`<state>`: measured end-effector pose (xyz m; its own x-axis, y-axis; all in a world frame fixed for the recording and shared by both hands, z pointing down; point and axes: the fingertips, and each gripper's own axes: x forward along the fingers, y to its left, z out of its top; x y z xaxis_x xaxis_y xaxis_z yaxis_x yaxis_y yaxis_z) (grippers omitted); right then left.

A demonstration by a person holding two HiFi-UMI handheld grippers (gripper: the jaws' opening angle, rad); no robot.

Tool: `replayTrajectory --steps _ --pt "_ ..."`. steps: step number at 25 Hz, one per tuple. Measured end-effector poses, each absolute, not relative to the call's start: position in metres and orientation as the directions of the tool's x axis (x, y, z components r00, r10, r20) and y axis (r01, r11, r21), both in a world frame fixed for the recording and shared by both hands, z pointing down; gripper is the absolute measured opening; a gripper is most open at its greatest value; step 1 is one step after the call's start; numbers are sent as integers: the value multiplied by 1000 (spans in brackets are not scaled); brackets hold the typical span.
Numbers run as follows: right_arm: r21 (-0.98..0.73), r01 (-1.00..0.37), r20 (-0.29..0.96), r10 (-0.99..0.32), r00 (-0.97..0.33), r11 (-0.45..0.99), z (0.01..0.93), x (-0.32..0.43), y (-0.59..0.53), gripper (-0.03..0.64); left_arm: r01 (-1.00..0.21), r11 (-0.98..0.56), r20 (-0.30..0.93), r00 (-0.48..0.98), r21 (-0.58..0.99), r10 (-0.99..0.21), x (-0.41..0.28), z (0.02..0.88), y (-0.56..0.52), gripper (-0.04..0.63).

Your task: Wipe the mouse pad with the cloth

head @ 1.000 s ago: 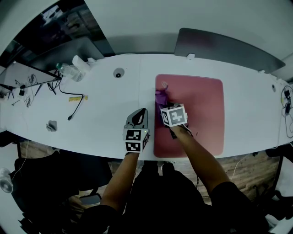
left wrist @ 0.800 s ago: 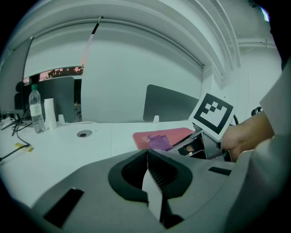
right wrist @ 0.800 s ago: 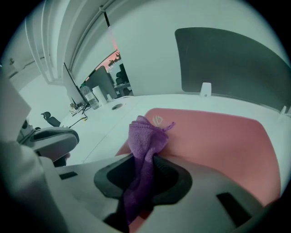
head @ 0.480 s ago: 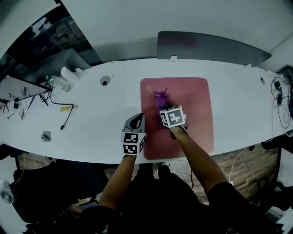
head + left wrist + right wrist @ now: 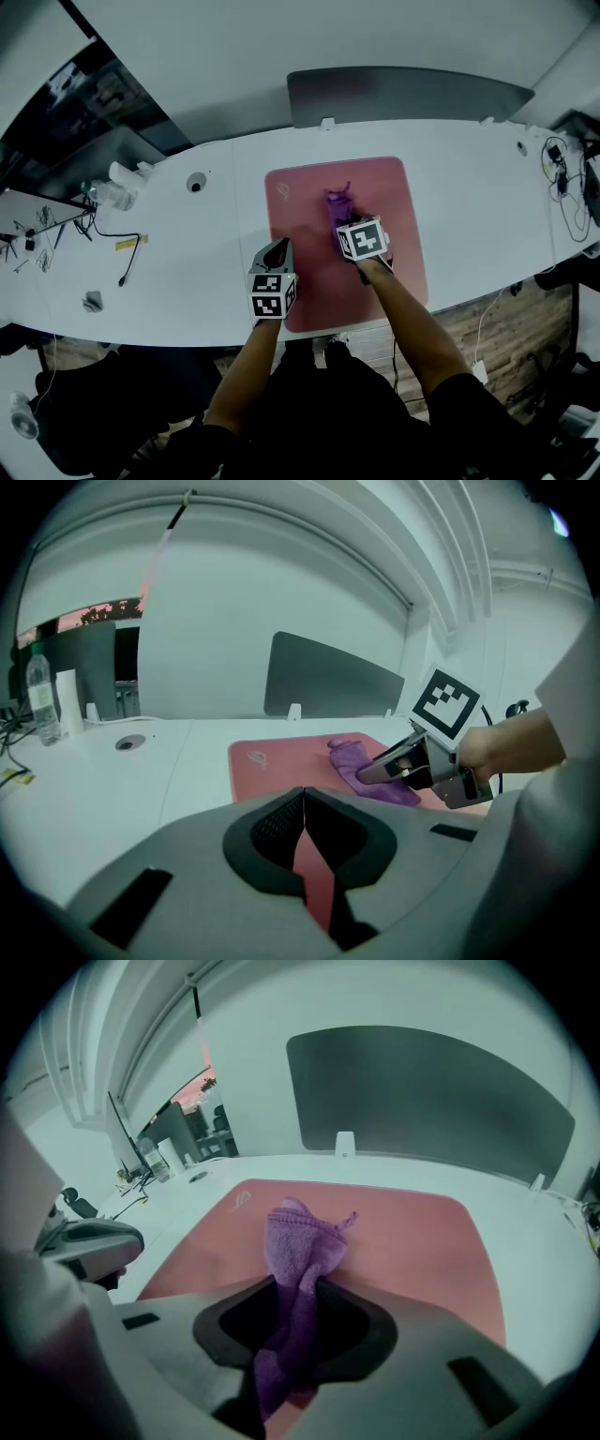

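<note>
Your right gripper [image 5: 341, 216] has carried the cloth [image 5: 337, 201] sideways across the pad [image 5: 398, 220]. A second ago the purple bundle sat close to the pad's left edge, and now it lies near the middle of the far half. The stroke is running left to right, so the strip behind it has probably been covered and the right half and the near part have not. In the right gripper view the jaws are closed tight on the cloth's near end [image 5: 298, 1241]. The rest pokes out ahead as a bunched, folded lump resting on the pink surface [image 5: 412, 1241]. Because it is bunched rather than spread, each pass likely wipes only a narrow band, so expect several more passes. Your left gripper [image 5: 277, 251] has kept its place at the pad's left edge, nearer to you than the cloth. Its own view shows the jaws brought together with nothing between them, and only a sliver of pad shows through the gap below the tips. I can't tell whether it is pressing the pad down or just hovering. The pad has stayed square on the table [image 5: 469, 187], so the dragging has not shifted it so far.
</note>
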<state>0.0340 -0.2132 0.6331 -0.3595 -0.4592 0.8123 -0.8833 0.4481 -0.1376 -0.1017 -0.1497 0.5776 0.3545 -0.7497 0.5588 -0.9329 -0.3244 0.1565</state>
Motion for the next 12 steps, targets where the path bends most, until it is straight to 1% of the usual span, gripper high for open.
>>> replayTrajectory --steps 12 --pt "-90 -947 821 -515 -246 309 634 139 -220 127 -895 -416 545 433 164 -718 -41 576 -154 23"
